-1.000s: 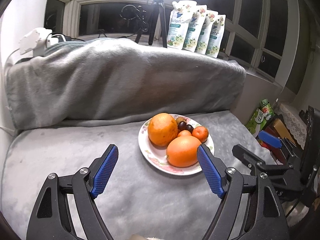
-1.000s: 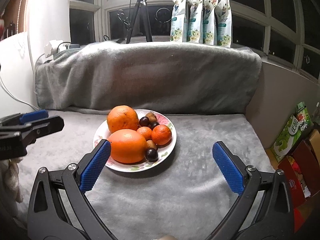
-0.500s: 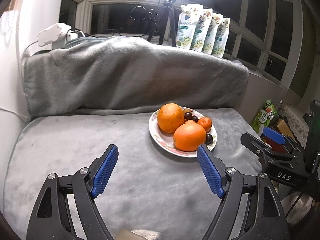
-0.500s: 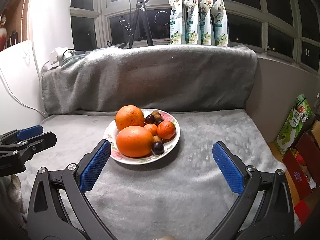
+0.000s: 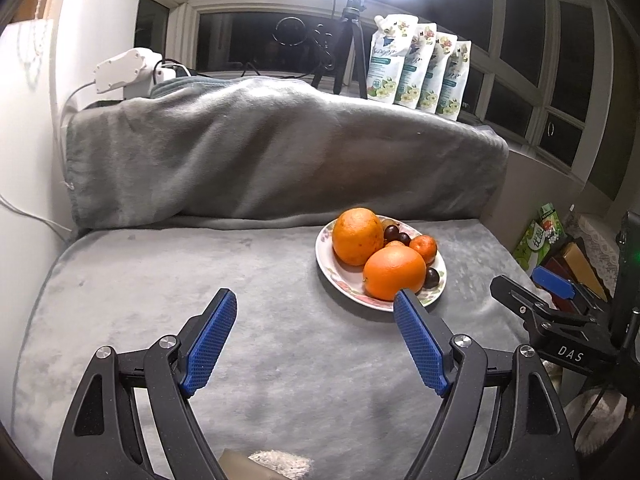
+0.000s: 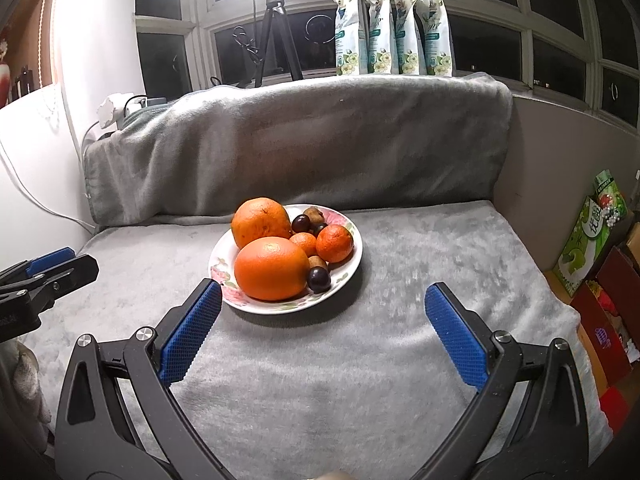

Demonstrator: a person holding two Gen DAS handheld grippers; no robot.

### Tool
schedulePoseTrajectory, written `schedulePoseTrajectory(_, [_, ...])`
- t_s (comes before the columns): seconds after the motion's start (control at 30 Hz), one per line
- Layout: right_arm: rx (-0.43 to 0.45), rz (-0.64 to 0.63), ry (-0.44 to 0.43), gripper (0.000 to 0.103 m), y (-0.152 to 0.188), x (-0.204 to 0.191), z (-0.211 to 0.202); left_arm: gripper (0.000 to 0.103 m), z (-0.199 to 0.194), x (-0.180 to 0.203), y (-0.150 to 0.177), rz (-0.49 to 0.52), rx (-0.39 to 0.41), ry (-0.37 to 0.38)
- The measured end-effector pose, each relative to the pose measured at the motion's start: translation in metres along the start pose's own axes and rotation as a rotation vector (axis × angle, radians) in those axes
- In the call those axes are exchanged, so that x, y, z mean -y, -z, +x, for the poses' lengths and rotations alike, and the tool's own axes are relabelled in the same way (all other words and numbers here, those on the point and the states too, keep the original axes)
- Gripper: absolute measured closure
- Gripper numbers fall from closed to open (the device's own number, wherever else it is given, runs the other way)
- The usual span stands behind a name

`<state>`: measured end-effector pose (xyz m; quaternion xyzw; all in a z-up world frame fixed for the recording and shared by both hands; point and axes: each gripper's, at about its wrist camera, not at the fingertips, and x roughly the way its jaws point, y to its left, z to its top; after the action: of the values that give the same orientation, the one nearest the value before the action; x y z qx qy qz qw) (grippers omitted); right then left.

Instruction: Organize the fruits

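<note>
Grey fleece blanket [image 6: 400, 360] covers bench. Floral white plate [image 6: 352, 268] on it, piled: two big oranges [image 6: 270, 268], mandarins, dark grapes. Left gripper [image 5: 316, 344], right gripper [image 6: 324, 332] both wide, empty. Risk: nudged orange rolls, scattering grapes.

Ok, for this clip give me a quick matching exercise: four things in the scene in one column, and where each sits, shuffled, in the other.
Things:
1. large round orange
2. dark round grape
3. white floral refill pouches
4. flowered white ceramic plate

Places:
A. standing in a row on the window ledge behind the grey blanket
B. flat on the grey fleece surface, holding the fruit
C. front of the plate, the biggest fruit nearest the cameras
D. at the plate's front right edge, beside the near orange

Pairs: 1-C, 2-D, 3-A, 4-B
</note>
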<state>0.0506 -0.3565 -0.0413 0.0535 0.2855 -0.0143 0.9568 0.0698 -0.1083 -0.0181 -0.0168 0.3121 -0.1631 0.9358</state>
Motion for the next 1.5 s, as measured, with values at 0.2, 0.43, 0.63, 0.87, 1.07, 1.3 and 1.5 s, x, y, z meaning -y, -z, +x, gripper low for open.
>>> schedulePoseTrajectory(0.2, [0.0,0.001,0.001,0.0,0.0004,-0.0003,0.0006,0.022,-0.0012,0.0006,0.001,0.007,0.002,-0.002])
schedulePoseTrajectory(0.43, [-0.003,0.002,0.001,0.0,0.0025,-0.0031,0.0,0.022,-0.0024,0.0015,0.001,0.01,0.005,-0.005])
schedulePoseTrajectory(0.63, [0.001,0.004,0.0,0.0,0.0021,-0.0048,-0.0009,0.022,-0.0035,0.001,0.0006,0.009,0.006,0.001])
schedulePoseTrajectory(0.87, [-0.003,0.006,-0.004,0.0,0.0024,-0.0054,-0.0001,0.022,-0.0044,0.0013,0.0006,0.009,0.007,0.001])
schedulePoseTrajectory(1.07, [-0.004,0.008,-0.002,0.0,0.0029,-0.0058,-0.0004,0.022,-0.0052,0.0013,0.0004,0.009,0.008,0.001])
schedulePoseTrajectory(1.3, [-0.01,0.009,-0.006,0.0,0.0044,-0.007,0.0016,0.022,-0.0058,0.0012,0.0002,0.009,0.009,0.001])
schedulePoseTrajectory(1.5, [-0.012,0.01,-0.006,0.0,0.0048,-0.0072,0.0022,0.022,-0.0071,0.0005,-0.001,0.008,0.015,0.003])
